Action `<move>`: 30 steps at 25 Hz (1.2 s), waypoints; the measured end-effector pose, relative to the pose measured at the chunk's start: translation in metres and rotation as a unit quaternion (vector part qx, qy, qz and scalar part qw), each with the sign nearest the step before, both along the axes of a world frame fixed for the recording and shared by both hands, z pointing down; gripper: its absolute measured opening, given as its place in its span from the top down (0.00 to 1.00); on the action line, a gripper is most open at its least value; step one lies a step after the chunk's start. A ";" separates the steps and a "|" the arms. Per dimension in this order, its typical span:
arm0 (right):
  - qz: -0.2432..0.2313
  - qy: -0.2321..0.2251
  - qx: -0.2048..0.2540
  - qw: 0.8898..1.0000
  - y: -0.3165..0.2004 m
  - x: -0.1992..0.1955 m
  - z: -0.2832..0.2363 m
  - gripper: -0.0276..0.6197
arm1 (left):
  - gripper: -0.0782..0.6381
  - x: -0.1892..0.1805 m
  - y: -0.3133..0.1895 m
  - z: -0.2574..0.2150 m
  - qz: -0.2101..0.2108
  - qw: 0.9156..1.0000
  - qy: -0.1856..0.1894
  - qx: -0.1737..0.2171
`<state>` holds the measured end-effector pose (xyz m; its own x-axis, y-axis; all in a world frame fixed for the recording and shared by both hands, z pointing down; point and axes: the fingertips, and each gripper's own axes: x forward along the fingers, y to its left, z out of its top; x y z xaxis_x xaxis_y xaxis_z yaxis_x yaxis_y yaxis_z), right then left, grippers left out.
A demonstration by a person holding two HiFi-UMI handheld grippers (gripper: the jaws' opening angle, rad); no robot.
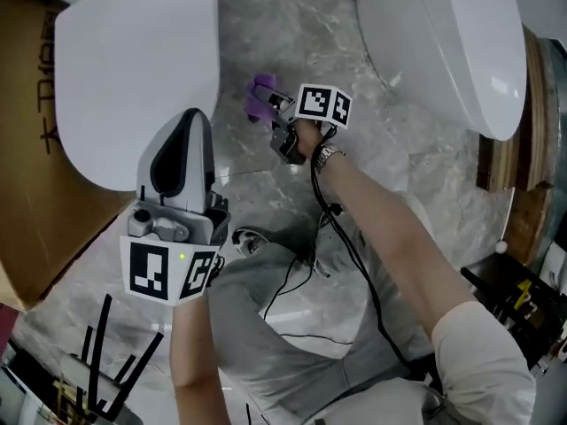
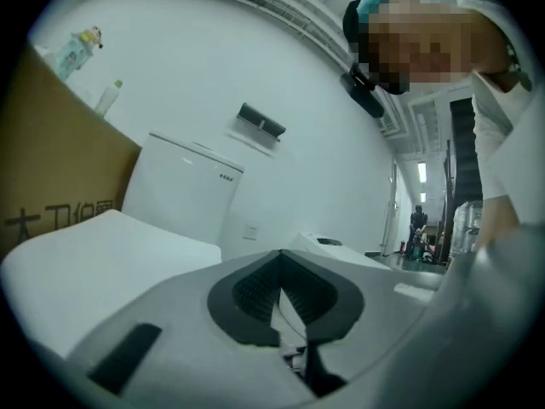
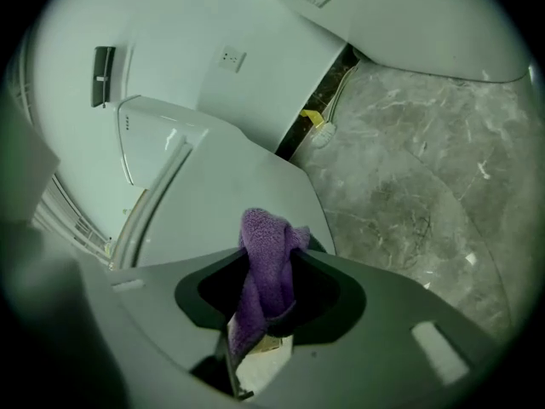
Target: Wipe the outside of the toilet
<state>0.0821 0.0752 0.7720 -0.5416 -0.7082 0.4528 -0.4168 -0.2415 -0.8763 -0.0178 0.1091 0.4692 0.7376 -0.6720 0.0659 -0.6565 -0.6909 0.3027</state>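
Two white toilets stand on a grey marble floor (image 1: 310,34): the left toilet (image 1: 133,60), lid down, with a cardboard box (image 1: 22,149) against its left side, and the right toilet (image 1: 461,42), also lid down, at the far right

The right tool (image 1: 276,109) is clamped on a purple cloth (image 1: 259,96). In the right gripper view the cloth (image 3: 268,245) stands bunched up between the jaws of that tool (image 3: 268,292), its fuzzy end sticking out past them. In the head view the cloth hangs over the floor in the gap between the two toilets, nearer the left one and just beside its right edge, with a strip of floor showing between cloth and bowl. Neither toilet is touched by it

The left tool (image 1: 189,118) has its jaws together with nothing between them; in the left gripper view the dark pads of that tool (image 2: 279,279) meet along one line. In the head view it sits on the near side of the left toilet, its tip over the lid's near right edge

A wall socket (image 3: 228,56) shows on the far white wall between the toilets
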 end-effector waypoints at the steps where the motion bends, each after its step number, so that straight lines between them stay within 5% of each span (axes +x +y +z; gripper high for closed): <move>1: 0.002 -0.003 -0.006 1.000 -0.007 -0.002 0.017 0.73 | 0.88 0.004 0.000 0.011 0.005 1.000 -0.006 -0.001; 5: 0.021 -0.025 -0.019 0.999 -0.048 -0.007 0.075 0.73 | 0.88 0.010 -0.001 0.045 -0.012 0.999 -0.037 0.004; 10: -0.003 0.005 -0.039 0.999 -0.080 -0.016 0.140 0.73 | 0.88 0.016 0.002 0.067 -0.033 0.997 -0.059 0.024; 16: -0.029 0.014 -0.034 0.999 -0.101 -0.025 0.172 0.73 | 0.88 0.018 0.009 0.066 -0.050 0.995 -0.066 0.054; 23: -0.028 -0.055 0.001 0.998 -0.112 -0.033 0.142 0.73 | 0.88 -0.002 0.007 0.061 -0.078 0.993 -0.055 0.063; 30: -0.036 -0.042 0.045 0.997 -0.126 -0.030 0.082 0.73 | 0.88 -0.033 0.003 0.062 -0.099 0.993 -0.034 0.056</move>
